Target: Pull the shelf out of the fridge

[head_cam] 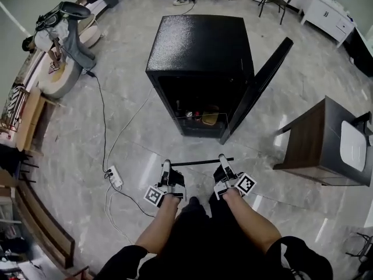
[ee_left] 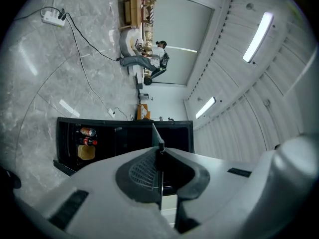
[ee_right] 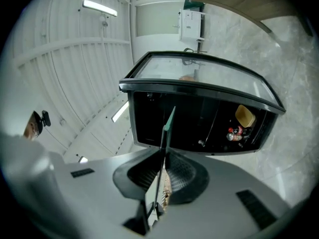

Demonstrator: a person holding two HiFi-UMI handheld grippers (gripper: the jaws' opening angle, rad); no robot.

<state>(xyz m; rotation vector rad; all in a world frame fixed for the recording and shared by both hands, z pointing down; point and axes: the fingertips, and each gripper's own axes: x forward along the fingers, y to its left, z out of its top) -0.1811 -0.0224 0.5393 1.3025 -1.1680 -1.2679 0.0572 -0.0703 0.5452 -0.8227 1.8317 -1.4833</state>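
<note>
Glass shelf [head_cam: 201, 162], thin and flat, is clamped in left tongs [head_cam: 166, 167] and right tongs [head_cam: 222, 160].

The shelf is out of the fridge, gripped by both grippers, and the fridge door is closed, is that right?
Not quite. The fridge door stands open, as the head view shows. The rest holds: the shelf is out of the fridge, gripped by the left gripper and the right gripper.
</note>
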